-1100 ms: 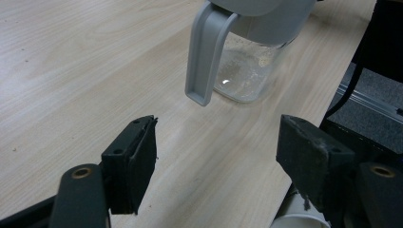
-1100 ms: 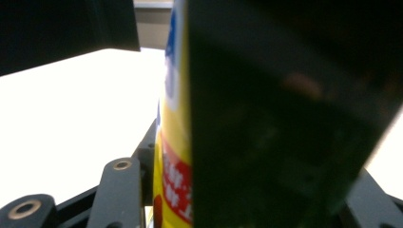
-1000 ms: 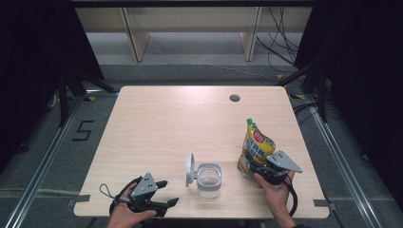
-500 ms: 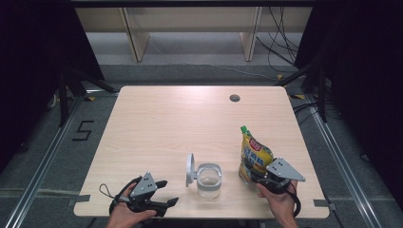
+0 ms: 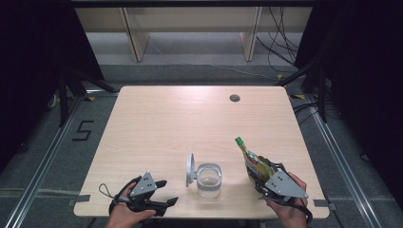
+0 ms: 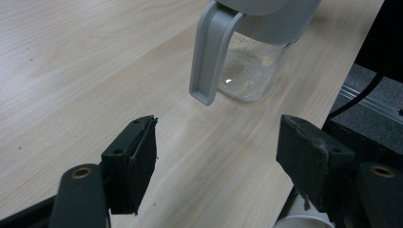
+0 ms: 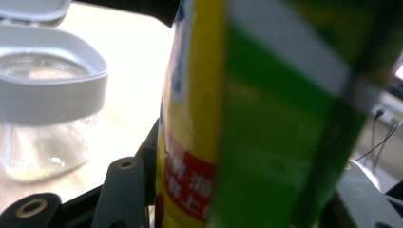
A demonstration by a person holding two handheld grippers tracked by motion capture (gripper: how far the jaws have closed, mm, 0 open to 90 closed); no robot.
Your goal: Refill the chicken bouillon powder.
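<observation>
A clear glass jar (image 5: 209, 181) with a grey rim stands near the table's front edge, its grey lid (image 5: 190, 169) flipped open to the left. The jar (image 6: 254, 71) lies ahead of my left gripper (image 5: 164, 192), which rests open on the front left of the table (image 5: 180, 123), nothing between its jaws. My right gripper (image 5: 260, 176) is shut on a yellow and green snack pouch (image 5: 250, 159), held tilted with its green top toward the jar. The pouch (image 7: 247, 114) stands close in the right gripper view, the jar (image 7: 45, 95) to its left.
A dark round grommet hole (image 5: 234, 98) sits at the table's far right. Shelving legs (image 5: 135, 38) and cables (image 5: 275, 42) lie on the floor beyond the far edge. A floor marking "5" (image 5: 83, 130) is to the left.
My right gripper has carried the pouch toward the front edge and slightly left, tilting its top toward the jar. The left gripper has stayed still.
</observation>
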